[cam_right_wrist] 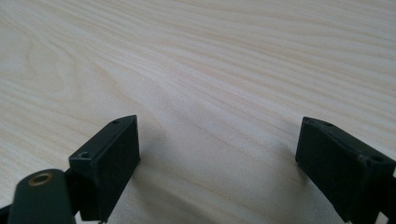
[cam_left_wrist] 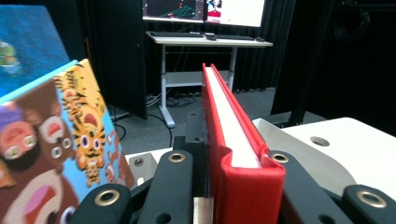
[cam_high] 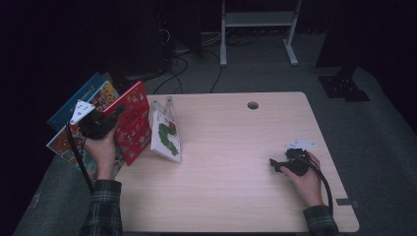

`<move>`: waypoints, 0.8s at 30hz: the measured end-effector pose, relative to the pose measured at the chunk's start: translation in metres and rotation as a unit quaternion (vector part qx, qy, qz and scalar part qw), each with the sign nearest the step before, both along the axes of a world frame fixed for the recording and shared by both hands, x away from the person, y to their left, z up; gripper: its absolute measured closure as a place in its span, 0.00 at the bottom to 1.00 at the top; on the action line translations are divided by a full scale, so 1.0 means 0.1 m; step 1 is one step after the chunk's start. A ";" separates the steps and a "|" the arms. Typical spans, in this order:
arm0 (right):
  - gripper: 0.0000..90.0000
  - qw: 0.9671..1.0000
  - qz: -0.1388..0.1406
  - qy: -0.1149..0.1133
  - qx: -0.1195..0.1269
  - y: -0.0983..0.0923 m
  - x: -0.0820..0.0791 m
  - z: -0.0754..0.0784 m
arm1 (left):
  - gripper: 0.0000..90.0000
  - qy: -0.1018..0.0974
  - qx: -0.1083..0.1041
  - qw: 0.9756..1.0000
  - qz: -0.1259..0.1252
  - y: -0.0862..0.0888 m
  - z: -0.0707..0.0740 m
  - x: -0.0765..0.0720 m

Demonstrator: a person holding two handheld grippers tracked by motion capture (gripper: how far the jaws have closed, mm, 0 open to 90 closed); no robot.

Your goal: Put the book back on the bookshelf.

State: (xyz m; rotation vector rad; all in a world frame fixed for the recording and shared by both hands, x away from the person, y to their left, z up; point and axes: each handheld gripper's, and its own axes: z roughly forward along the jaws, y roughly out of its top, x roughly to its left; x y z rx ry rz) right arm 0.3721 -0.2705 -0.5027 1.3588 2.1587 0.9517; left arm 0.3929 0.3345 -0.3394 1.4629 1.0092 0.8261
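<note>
A red book [cam_left_wrist: 233,154] is held upright at the left end of the counter [cam_high: 236,162], clamped by its spine between the jaws of the left tool [cam_high: 105,123]; a white picture book [cam_high: 165,136] stands just beside it and colourful books [cam_high: 74,123] lean behind. The right tool [cam_high: 278,164] is rested on bare wood near the right edge, its jaws spread wide and empty.
</note>
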 end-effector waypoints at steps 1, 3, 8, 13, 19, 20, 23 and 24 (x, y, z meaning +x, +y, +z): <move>0.14 1.000 0.000 0.000 0.000 0.00 0.00 0.00 | 0.88 -0.002 0.000 1.000 0.000 -0.01 -0.02 0.02; 0.14 1.000 0.000 0.000 0.000 0.00 0.00 0.00 | 0.88 -0.007 -0.003 1.000 0.004 -0.02 -0.04 0.04; 0.14 1.000 0.000 0.000 0.000 0.00 0.00 0.00 | 0.88 -0.013 0.006 1.000 0.007 -0.01 -0.09 0.03; 0.14 1.000 0.000 0.000 0.000 0.00 0.00 0.00 | 0.88 0.001 0.019 1.000 0.007 0.00 -0.14 -0.01; 0.14 1.000 0.000 0.000 0.000 0.00 0.00 0.00 | 0.78 0.031 0.053 0.998 0.011 -0.04 -0.06 0.01; 0.14 1.000 0.000 0.000 0.000 0.00 0.00 0.00 | 0.77 0.029 0.051 0.998 0.010 -0.03 -0.05 0.01; 0.14 1.000 0.000 0.000 0.000 0.00 0.00 0.00 | 0.66 0.035 0.045 0.998 0.014 0.01 -0.04 -0.01; 0.14 1.000 0.000 0.000 0.000 0.00 0.00 0.00 | 0.62 0.037 0.043 0.998 0.015 0.02 -0.04 -0.02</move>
